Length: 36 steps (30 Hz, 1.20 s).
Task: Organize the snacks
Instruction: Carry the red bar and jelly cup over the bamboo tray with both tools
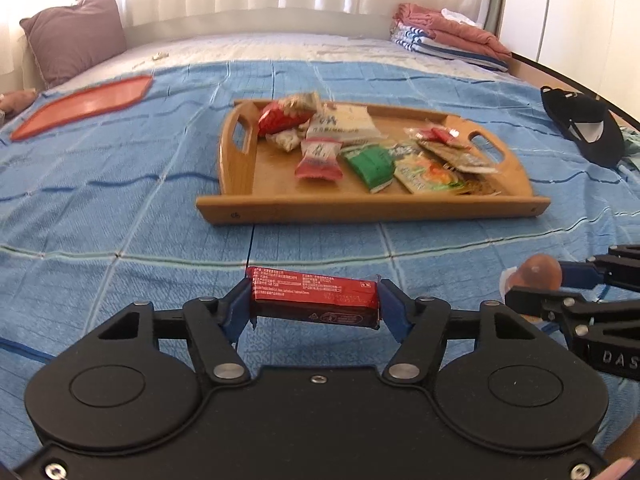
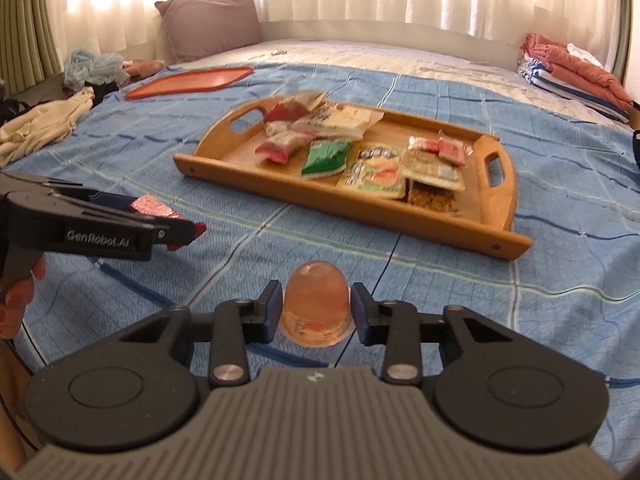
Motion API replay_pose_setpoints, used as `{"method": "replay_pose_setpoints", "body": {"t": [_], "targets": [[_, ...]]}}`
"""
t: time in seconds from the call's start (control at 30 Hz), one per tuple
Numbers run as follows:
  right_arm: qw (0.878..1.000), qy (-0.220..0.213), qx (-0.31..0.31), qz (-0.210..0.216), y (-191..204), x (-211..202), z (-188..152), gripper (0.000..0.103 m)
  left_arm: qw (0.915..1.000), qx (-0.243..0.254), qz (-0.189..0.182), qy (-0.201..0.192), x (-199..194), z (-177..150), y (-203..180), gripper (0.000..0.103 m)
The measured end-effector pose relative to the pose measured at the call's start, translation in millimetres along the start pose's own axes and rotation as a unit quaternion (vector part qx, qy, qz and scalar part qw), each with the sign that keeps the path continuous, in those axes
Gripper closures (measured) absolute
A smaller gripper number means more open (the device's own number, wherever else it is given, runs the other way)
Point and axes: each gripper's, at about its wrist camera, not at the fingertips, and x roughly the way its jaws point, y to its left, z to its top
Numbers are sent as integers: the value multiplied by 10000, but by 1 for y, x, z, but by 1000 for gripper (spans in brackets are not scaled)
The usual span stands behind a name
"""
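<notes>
Snacks lay heaped in a wooden tray (image 1: 240, 204) on the bed's blue cover (image 1: 100, 200), far from both claws. Seen from the left wrist, the left claw (image 1: 316, 306) was clenched on a red bar (image 1: 316, 294), its blue pads pressing the bar's two ends and holding it crosswise above the cover. Beyond it, the tray held a red packet (image 1: 320, 158), a green packet (image 1: 370, 164), a white packet (image 1: 344, 124) and several more that were too blurred to tell apart. A flat red lid (image 1: 84, 104) lay far left, a purple pillow (image 1: 74, 36) stood behind it, and folded cloths (image 1: 452, 36) were stacked far right. A black cap (image 1: 584, 128) sat at the right edge. The right claw (image 1: 532, 280) reached in from the right with a jelly cup (image 1: 540, 270) between its fingers.

From the right wrist, the right claw (image 2: 316, 312) was clenched on the orange jelly cup (image 2: 316, 300), pads against its sides, lid end nearest the camera. The tray (image 2: 360, 212) lay ahead and slightly right, handles at both ends, packets spread across it. The left claw (image 2: 188, 232) entered from the left, gripping the red bar (image 2: 154, 204), with part of a hand (image 2: 20, 296) showing below it. Loose clothes (image 2: 44, 124) lay far left near the lid (image 2: 188, 80).
</notes>
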Motion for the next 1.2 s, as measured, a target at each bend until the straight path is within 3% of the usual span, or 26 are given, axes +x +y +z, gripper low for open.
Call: {"method": "replay_pose_setpoints", "body": {"t": [0.43, 0.47, 0.5, 0.53, 0.67, 0.73, 0.8, 0.87, 0.9, 0.97, 1.1, 1.2], "targets": [[9978, -544, 296, -229, -17, -53, 48, 62, 9998, 52, 14, -208, -58, 50, -20, 39], [9974, -590, 314, -253, -18, -57, 53, 64, 9997, 48, 1, -238, -62, 56, -21, 39], [9970, -638, 327, -282, -20, -61, 58, 77, 9996, 44, -14, -266, -66, 61, -22, 39], [9966, -673, 353, -303, -21, -64, 64, 82, 9995, 43, -33, -297, -69, 68, -23, 39], [9952, -766, 429, -421, -32, -69, 88, 83, 9988, 100, -54, -469, -73, 93, -26, 39], [9957, -649, 452, -485, -39, -62, 96, 85, 9988, 17, -70, -474, -69, 100, -26, 39], [9958, -452, 744, -281, -52, -52, 95, 85, 9990, -102, -126, -414, -65, 101, -25, 39], [9949, -315, 950, -107, -60, -44, 84, 76, 9990, -72, -171, -407, -62, 96, -25, 39], [9951, -260, 955, 22, -63, -39, 78, 54, 9991, -19, -142, -407, -60, 93, -26, 39], [9943, -141, 1032, 212, -66, -26, 64, 34, 9992, 114, -72, -377, -53, 86, -27, 39], [9965, 233, 755, 262, -55, 10, 49, 32, 9993, 142, -127, -314, -41, 81, -26, 39], [9984, 491, 268, 4, -39, 39, 45, 32, 9991, 122, -148, -375, -35, 82, -23, 39]]}}
